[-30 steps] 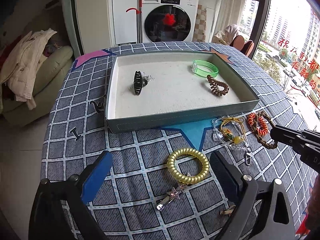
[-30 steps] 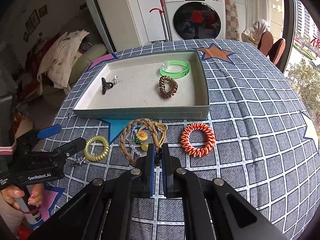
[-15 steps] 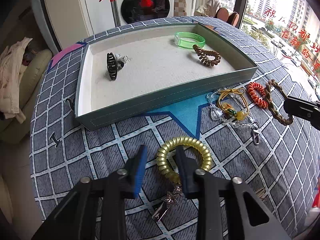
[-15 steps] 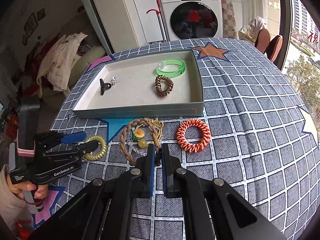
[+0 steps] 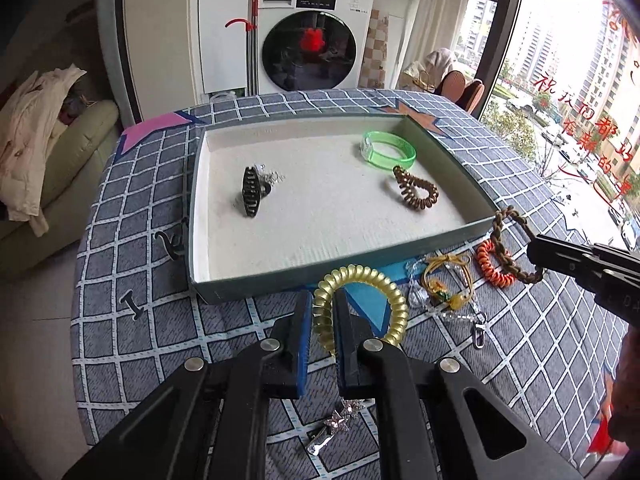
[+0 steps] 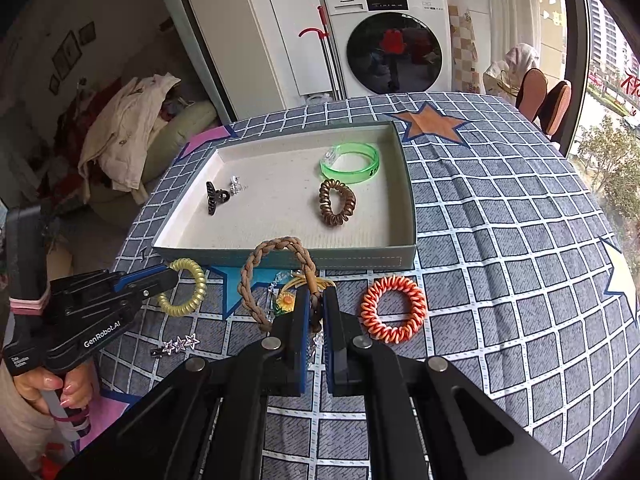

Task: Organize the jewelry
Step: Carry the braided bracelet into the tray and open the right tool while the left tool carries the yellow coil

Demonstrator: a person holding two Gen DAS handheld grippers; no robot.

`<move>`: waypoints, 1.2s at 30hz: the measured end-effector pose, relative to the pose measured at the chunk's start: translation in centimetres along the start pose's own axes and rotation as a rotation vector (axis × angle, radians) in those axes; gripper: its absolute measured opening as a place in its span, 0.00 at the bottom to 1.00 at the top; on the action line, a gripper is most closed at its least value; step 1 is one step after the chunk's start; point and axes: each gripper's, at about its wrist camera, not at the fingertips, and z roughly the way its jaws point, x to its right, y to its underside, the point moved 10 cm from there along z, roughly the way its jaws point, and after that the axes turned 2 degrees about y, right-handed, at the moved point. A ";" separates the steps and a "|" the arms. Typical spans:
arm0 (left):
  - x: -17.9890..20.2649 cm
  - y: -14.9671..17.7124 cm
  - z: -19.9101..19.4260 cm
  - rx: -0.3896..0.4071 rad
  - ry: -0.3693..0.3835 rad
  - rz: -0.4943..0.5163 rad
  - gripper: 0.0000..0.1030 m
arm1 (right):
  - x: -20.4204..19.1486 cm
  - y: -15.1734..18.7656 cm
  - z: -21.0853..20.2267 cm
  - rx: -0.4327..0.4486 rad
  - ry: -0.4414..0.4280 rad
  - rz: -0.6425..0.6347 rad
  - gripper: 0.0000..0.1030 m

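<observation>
My left gripper (image 5: 323, 312) is shut on a gold coil hair tie (image 5: 384, 284) and holds it lifted just in front of the tray's near wall (image 5: 320, 276); it also shows in the right wrist view (image 6: 188, 288). My right gripper (image 6: 316, 312) is shut on a brown braided bracelet (image 6: 260, 260), raised off the cloth; it shows too in the left wrist view (image 5: 502, 240). The tray (image 6: 288, 258) holds a black claw clip (image 5: 250, 192), a green bangle (image 5: 388, 152) and a brown coil tie (image 5: 416, 192).
On the checked cloth lie an orange coil tie (image 6: 394, 314), a yellow cord bracelet with a flower charm (image 5: 444, 284), a clear bead chain with a clasp (image 5: 476, 328) and a star hair clip (image 6: 178, 346). A washing machine (image 5: 312, 40) and a sofa stand behind the table.
My left gripper closed on the gold coil tie and lifted it toward the tray. My right gripper raised the braided bracelet off the cloth.
</observation>
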 end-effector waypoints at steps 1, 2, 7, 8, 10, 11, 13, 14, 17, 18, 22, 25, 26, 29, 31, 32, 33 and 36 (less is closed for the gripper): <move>-0.1 -0.5 -0.1 0.009 -0.003 -0.001 0.29 | -0.2 -0.4 0.2 0.000 -0.004 -0.004 0.07; -0.4 -1.1 -0.1 0.017 -0.011 -0.005 0.29 | -0.3 -0.8 0.4 -0.001 -0.006 -0.008 0.07; -2.1 -3.6 0.7 0.036 -0.045 -0.040 0.29 | -1.3 -3.1 2.0 -0.010 -0.031 -0.018 0.07; -2.5 -4.0 0.9 0.036 -0.050 -0.047 0.29 | -1.5 -3.6 2.4 -0.013 -0.035 -0.017 0.07; -3.2 -4.7 1.8 0.027 -0.059 -0.061 0.29 | -1.8 -4.4 3.4 -0.022 -0.043 -0.016 0.07; -3.5 -4.9 2.3 0.020 -0.062 -0.066 0.29 | -1.9 -4.8 4.0 -0.027 -0.044 -0.015 0.07; -3.9 -5.1 3.3 0.003 -0.067 -0.070 0.29 | -2.2 -5.6 5.2 -0.040 -0.048 -0.015 0.07; -4.0 -5.1 3.8 -0.006 -0.067 -0.072 0.29 | -2.4 -6.0 5.9 -0.047 -0.048 -0.016 0.07; -4.2 -5.1 5.3 -0.039 -0.065 -0.075 0.29 | -2.8 -7.1 7.9 -0.065 -0.046 -0.020 0.07; -4.2 -5.1 5.7 -0.047 -0.068 -0.075 0.29 | -2.9 -7.4 8.6 -0.071 -0.046 -0.020 0.07; -4.3 -5.3 7.6 -0.072 -0.076 -0.078 0.29 | -3.0 -8.4 11.2 -0.089 -0.031 -0.027 0.07; -4.3 -5.6 8.7 -0.081 -0.092 -0.076 0.29 | -2.9 -9.0 12.8 -0.098 -0.021 -0.016 0.07; -4.4 -5.6 9.0 -0.085 -0.099 -0.076 0.29 | -2.8 -9.2 13.3 -0.101 -0.017 -0.012 0.07; -4.5 -5.4 9.7 -0.097 -0.124 -0.074 0.29 | -2.4 -9.3 14.6 -0.114 -0.001 -0.007 0.07; -4.5 -5.5 9.8 -0.091 -0.143 -0.059 0.29 | -2.1 -9.2 15.3 -0.122 0.006 -0.007 0.07; -4.4 -5.5 9.9 -0.091 -0.152 -0.048 0.29 | -2.0 -9.1 15.5 -0.126 0.009 -0.008 0.07; -4.3 -5.5 9.9 -0.091 -0.160 -0.037 0.29 | -2.0 -9.0 15.8 -0.130 0.012 -0.010 0.07; -4.1 -5.6 10.0 -0.080 -0.186 -0.012 0.29 | -1.8 -8.6 16.4 -0.143 0.017 -0.011 0.07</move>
